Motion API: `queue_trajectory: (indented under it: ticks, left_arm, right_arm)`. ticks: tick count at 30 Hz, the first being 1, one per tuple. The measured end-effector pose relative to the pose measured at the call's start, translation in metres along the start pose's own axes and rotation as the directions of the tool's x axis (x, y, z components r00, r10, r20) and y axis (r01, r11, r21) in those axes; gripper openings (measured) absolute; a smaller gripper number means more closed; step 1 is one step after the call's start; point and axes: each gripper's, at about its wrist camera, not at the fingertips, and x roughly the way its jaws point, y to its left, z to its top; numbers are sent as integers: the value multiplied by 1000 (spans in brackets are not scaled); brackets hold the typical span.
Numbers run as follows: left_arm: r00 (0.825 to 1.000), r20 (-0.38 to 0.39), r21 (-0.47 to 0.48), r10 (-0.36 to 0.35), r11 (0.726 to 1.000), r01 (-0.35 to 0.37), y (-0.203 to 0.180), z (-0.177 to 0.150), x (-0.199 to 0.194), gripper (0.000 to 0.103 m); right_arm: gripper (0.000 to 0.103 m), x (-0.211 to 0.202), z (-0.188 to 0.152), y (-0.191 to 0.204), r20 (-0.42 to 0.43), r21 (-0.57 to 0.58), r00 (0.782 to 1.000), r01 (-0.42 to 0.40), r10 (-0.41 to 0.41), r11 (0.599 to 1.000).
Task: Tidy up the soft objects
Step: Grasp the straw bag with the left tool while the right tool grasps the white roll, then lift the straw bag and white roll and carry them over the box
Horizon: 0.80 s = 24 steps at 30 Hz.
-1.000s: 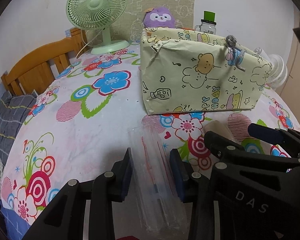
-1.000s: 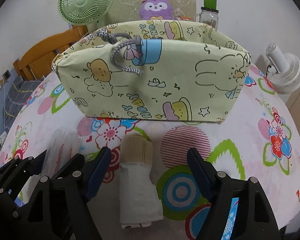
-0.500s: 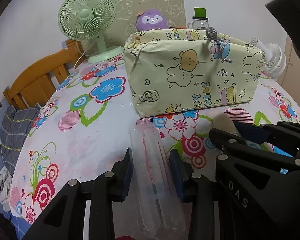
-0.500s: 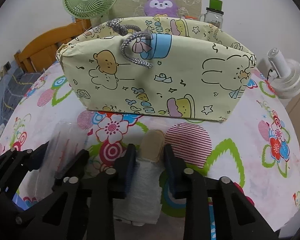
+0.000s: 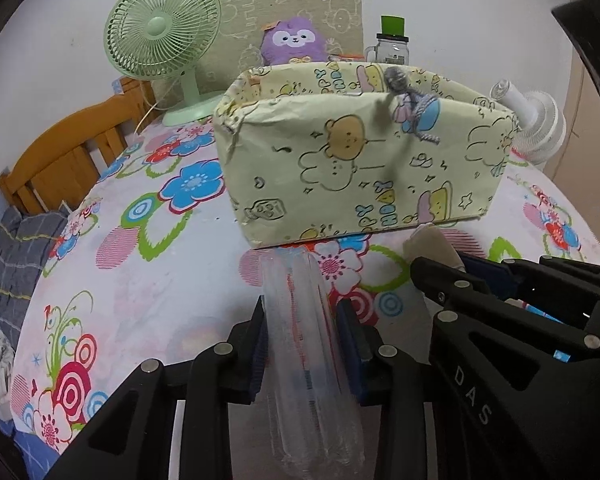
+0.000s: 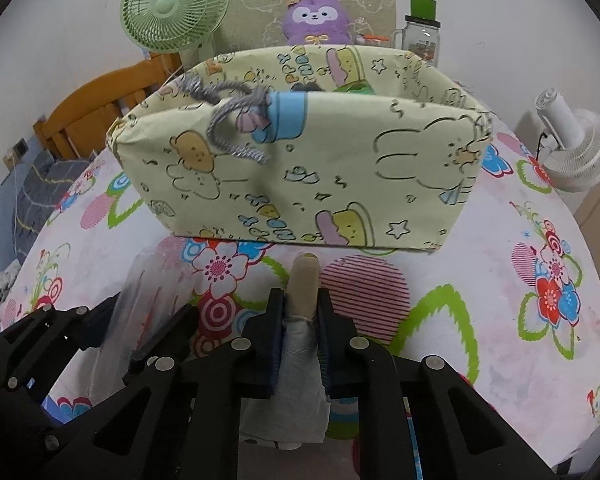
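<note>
Newly clamped roll [image 6: 302, 320], lengthwise toward bag [image 6: 300, 168]

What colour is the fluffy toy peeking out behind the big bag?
Purple, with a white face. The plush toy shows best in the right wrist view, behind the bag.

Soft, even indoor light from overhead, no glare on my feeds. Faint shadow beneath the fabric bin [image 6: 300, 184]. Strong fisheye curvature, black vignette corners. Focus crisp mid-frame, both views; slight softening toward edges.
</note>
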Motion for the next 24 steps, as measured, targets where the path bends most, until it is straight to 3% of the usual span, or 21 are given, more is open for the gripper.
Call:
queue_trajectory:
  ticks: [24]
  left_arm:
    - [995,87,-2,-40,999,40,-23,19,-43,31]
  right_arm:
    - [18,-58,8,-21,110,43,994,5,-10,999]
